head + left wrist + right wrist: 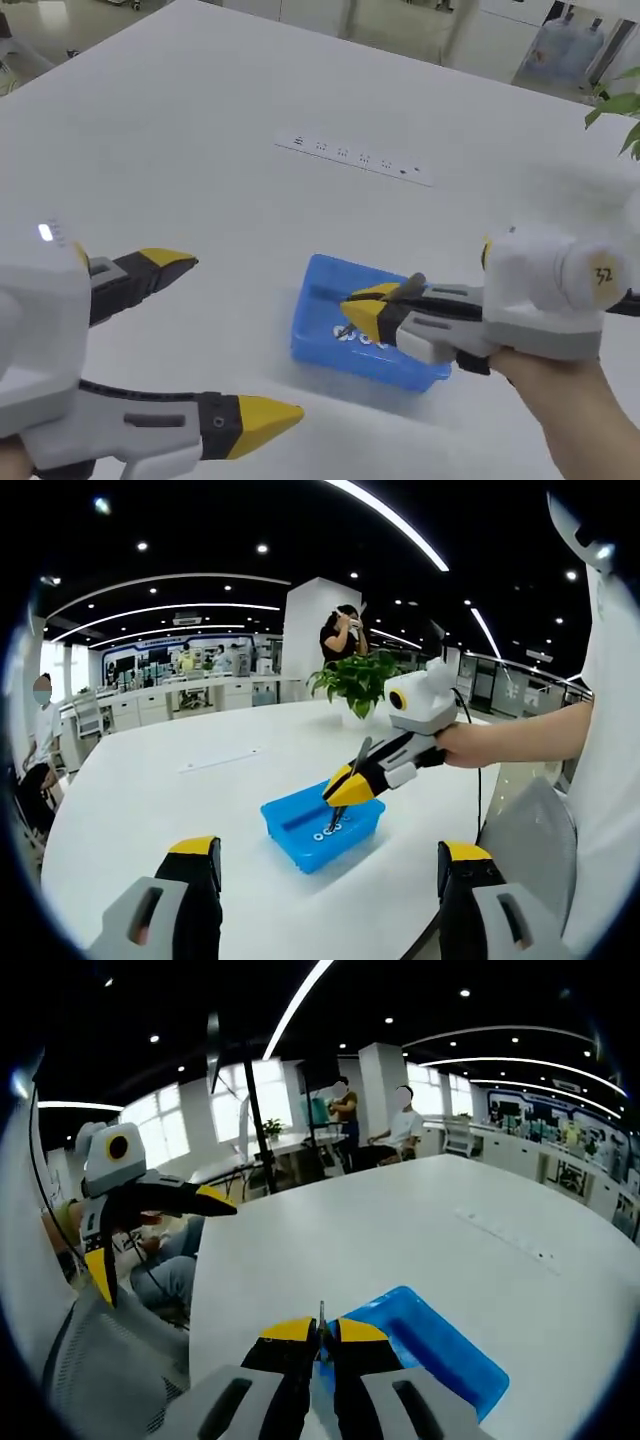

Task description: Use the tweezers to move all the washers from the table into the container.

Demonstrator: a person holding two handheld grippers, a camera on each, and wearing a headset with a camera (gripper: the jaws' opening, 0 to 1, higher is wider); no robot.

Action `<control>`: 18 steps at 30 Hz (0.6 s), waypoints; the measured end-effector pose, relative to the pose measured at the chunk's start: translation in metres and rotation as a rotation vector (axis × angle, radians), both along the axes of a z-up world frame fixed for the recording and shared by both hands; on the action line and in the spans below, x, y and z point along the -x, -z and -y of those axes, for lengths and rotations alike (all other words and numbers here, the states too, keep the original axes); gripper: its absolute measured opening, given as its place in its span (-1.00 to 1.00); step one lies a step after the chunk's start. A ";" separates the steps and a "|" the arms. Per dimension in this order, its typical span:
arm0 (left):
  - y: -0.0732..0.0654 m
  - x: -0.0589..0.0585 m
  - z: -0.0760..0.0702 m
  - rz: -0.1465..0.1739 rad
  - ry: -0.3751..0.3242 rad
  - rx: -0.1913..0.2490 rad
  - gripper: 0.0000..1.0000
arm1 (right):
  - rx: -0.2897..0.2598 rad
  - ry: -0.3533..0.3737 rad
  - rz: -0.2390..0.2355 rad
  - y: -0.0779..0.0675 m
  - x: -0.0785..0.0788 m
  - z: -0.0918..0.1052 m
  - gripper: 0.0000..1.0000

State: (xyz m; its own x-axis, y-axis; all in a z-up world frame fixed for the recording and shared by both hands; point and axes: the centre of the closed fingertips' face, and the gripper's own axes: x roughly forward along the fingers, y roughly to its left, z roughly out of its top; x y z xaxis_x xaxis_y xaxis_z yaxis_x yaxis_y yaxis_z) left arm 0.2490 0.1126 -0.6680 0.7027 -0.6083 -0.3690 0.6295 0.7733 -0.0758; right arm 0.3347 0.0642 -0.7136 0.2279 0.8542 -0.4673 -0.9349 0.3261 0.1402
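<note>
Seemingly washers (357,338) lie in the container (308,302), on the table (200,130) before the socket strip (355,160).

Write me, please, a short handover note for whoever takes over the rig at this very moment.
Left claw: open and empty, held above the table beside the blue container.
Right claw: shut on the tweezers, whose tips point down into the container.
Done: several washers lie in the container.
Left: whether the tweezers carry a washer is too small to tell. Release it if so, then check the table for any washers not yet moved.
</note>
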 end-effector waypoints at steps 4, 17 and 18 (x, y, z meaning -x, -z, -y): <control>0.000 0.001 -0.002 -0.001 -0.003 -0.001 0.81 | 0.069 0.003 0.012 0.018 -0.013 -0.002 -0.94; 0.003 0.002 -0.017 -0.011 -0.046 0.003 0.78 | 0.104 0.031 -0.059 0.050 -0.037 -0.009 -0.94; 0.003 0.002 -0.018 -0.011 -0.048 0.005 0.78 | 0.108 0.035 -0.066 0.052 -0.038 -0.009 -0.94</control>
State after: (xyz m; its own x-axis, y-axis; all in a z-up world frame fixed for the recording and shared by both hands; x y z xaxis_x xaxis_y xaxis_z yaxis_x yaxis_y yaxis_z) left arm 0.2474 0.1302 -0.6712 0.7269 -0.5759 -0.3742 0.5910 0.8020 -0.0863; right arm 0.3729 0.0732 -0.7656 0.2227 0.7903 -0.5708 -0.9124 0.3753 0.1636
